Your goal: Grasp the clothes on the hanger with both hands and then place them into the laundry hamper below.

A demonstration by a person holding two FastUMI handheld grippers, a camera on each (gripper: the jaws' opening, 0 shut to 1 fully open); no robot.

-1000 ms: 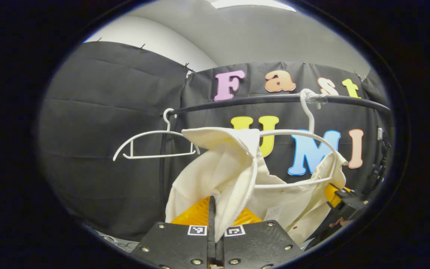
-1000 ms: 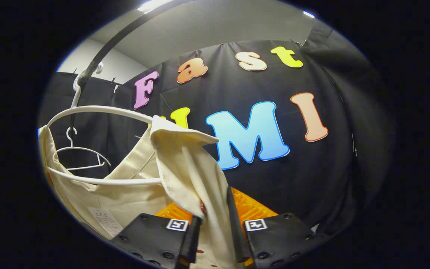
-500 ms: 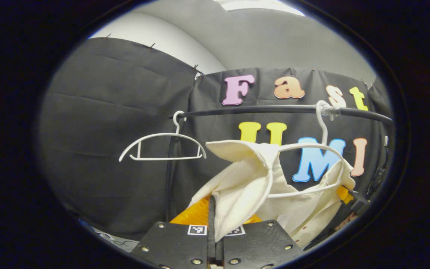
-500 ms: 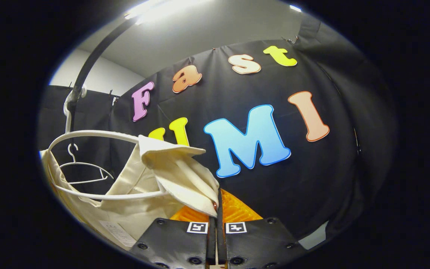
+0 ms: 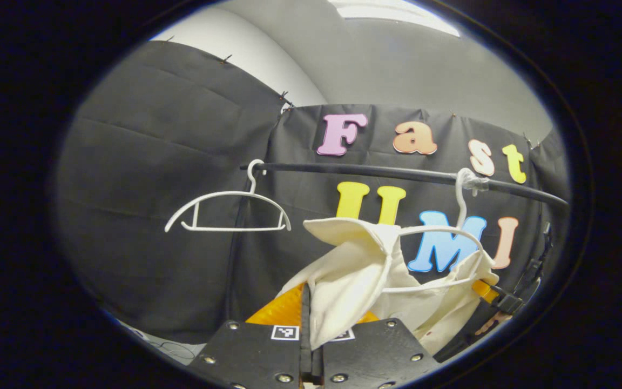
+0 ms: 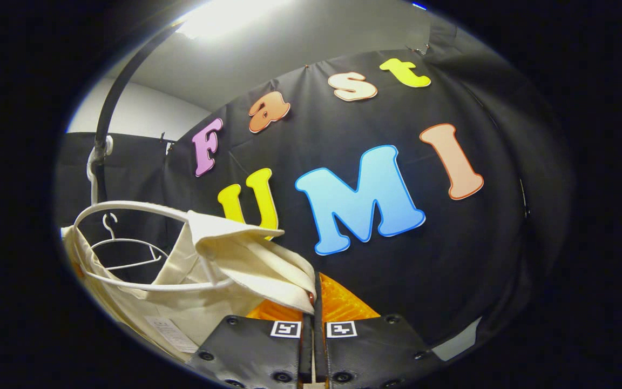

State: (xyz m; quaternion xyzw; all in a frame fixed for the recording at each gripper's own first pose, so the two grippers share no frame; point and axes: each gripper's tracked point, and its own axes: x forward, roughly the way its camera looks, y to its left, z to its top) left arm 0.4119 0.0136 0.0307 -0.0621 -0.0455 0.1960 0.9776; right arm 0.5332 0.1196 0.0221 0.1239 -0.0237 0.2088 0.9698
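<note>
A cream shirt (image 5: 354, 270) hangs on a white hanger (image 5: 459, 232) hooked over a black rail (image 5: 397, 174). My left gripper (image 5: 311, 308) is shut on a fold of the shirt's left collar side, the cloth rising from between the fingers. In the left gripper view my right gripper (image 5: 497, 300) sits at the shirt's far shoulder. In the right gripper view the shirt (image 6: 224, 270) still drapes over the hanger (image 6: 127, 208), and my right gripper (image 6: 313, 305) is shut on the collar edge. The hamper is out of sight.
A bare white hanger (image 5: 227, 208) hangs at the left end of the rail, also seen as the small hanger (image 6: 127, 248) behind the shirt in the right gripper view. The rail's black upright post (image 5: 232, 259) stands just left of the shirt.
My right gripper has closed from open onto the shirt's collar. Both grippers have sunk a little and the shirt is bunched lower and more to the right; it stays on its hanger.
</note>
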